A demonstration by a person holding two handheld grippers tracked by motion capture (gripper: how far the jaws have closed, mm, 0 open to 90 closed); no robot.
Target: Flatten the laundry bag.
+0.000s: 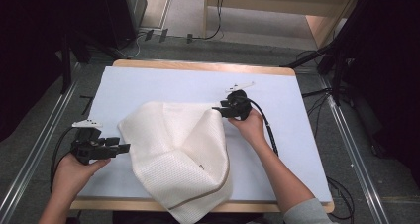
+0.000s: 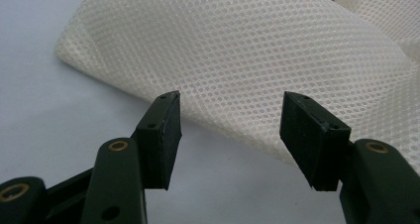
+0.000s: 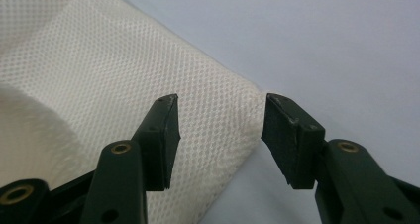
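The left gripper (image 1: 124, 147) is held low at the near left, jaws spread wide with nothing pinched – the right gripper (image 1: 216, 109) is held farther out, its jaws likewise parted, both forearms being extended forward

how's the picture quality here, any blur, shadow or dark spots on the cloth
High view: soft overall, room edges nearly black, the white cloth evenly lit on the table. Left gripper view: weave crisp in the middle, blurring toward the top right corner. Right gripper view: weave sharp near the cloth's corner, a soft grey shadow at lower left, no glare.
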